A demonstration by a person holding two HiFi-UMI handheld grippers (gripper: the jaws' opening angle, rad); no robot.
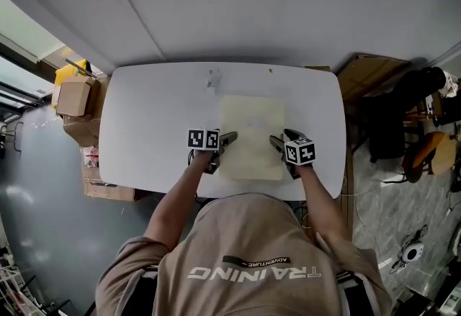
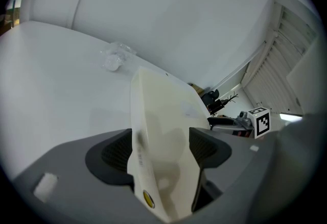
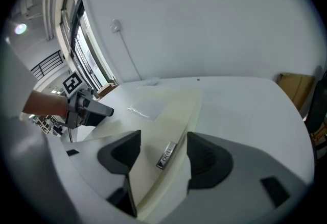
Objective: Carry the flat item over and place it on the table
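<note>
Your left gripper (image 1: 227, 139) meets the left edge of the pale flat sheet (image 1: 252, 131) and your right gripper (image 1: 277, 142) its right edge, mid-frame over the white table (image 1: 151, 120). A cardboard box (image 1: 73, 96) sits far left.

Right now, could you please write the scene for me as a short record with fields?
object: cream flat item, over the white table
left edge: left gripper shut on it
right edge: right gripper shut on it
tilt: item slopes between the jaws in both gripper views
contact with table: cannot tell
also on table: small clear plastic piece near the far edge
beside table: cardboard box
</note>
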